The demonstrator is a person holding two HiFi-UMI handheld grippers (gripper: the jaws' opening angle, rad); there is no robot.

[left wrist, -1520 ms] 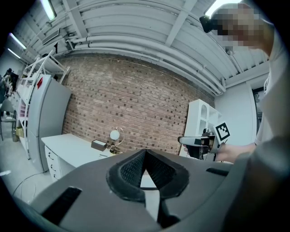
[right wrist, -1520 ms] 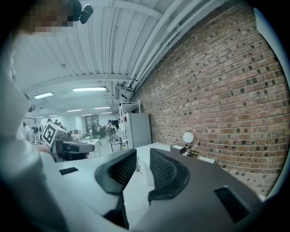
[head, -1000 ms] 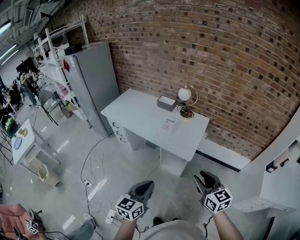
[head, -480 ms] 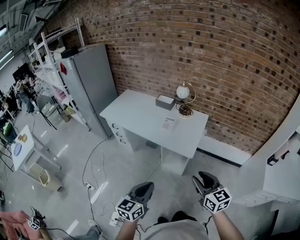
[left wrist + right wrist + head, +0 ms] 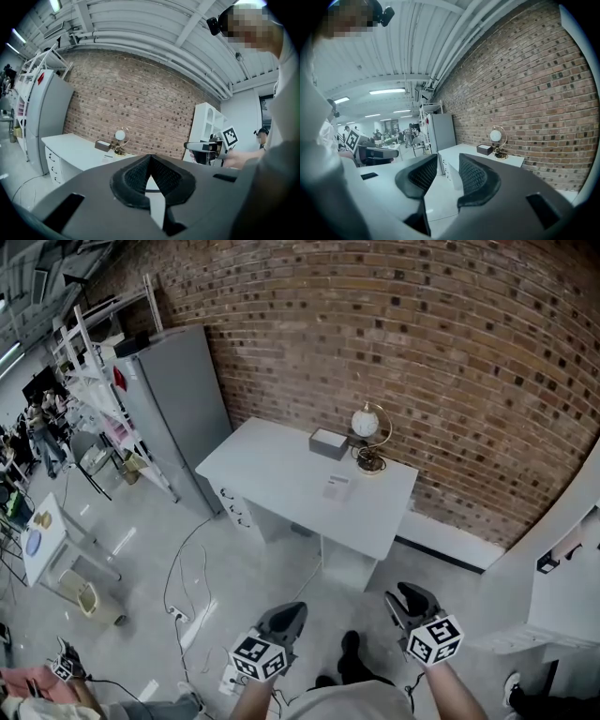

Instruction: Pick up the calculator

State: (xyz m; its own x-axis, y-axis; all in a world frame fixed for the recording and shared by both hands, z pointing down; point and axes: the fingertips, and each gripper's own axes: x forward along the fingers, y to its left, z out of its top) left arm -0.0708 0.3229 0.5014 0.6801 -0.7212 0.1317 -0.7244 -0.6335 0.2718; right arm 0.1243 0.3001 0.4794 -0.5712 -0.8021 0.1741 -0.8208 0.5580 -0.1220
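Hanging back from the long white desk (image 5: 272,470), just the approach stage: left claw (image 5: 284,618) was closed, right claw (image 5: 412,600) apart, both empty. Next probably needed walking up to the flat pale calculator (image 5: 337,487).

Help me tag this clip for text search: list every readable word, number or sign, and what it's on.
No text can be read anywhere.
Left cube and right cube: black-and-white square patterns, no letters.
Calculator on the desk: keys and print too small to read.
Grey box: no readable label.
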